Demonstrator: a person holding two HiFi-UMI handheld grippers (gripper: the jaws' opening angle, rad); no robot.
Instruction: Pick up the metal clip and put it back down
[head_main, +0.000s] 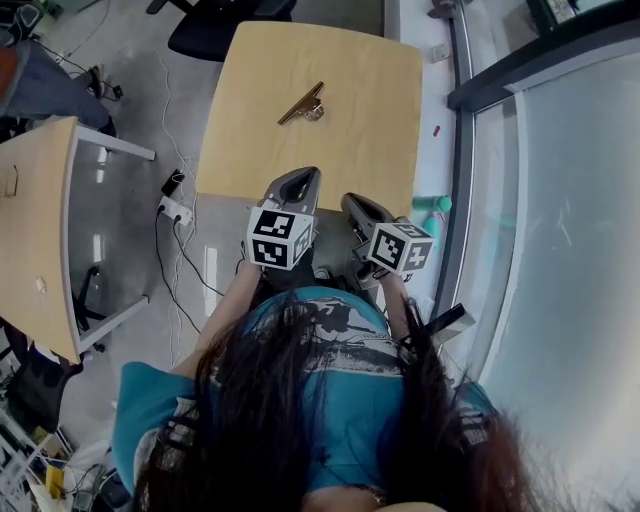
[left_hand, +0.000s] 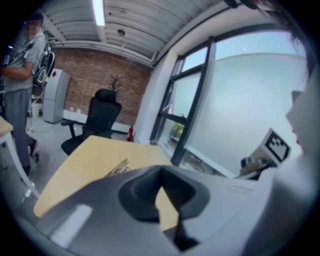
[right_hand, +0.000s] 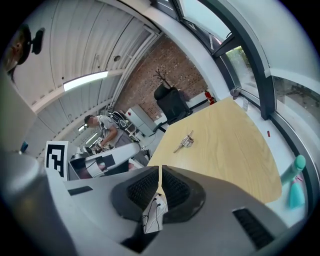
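Note:
The metal clip (head_main: 301, 105) lies on the far half of the light wooden table (head_main: 370, 90), alone on its top. It also shows small in the left gripper view as the clip (left_hand: 117, 167) and in the right gripper view as the clip (right_hand: 184, 142). My left gripper (head_main: 303, 172) hangs over the table's near edge, jaws shut with nothing between them; its own view shows the same closed jaws of the left gripper (left_hand: 161, 176). My right gripper (head_main: 352, 200) is beside it, just off the near edge, also shut and empty, as the right gripper (right_hand: 160, 170) view confirms. Both are well short of the clip.
A black office chair (head_main: 215, 25) stands beyond the table's far end. A second table (head_main: 40, 230) is at the left, with a power strip (head_main: 175, 210) and cables on the floor between. A glass wall runs along the right, a teal bottle (head_main: 432, 205) at its foot. A person (left_hand: 20, 75) stands far off.

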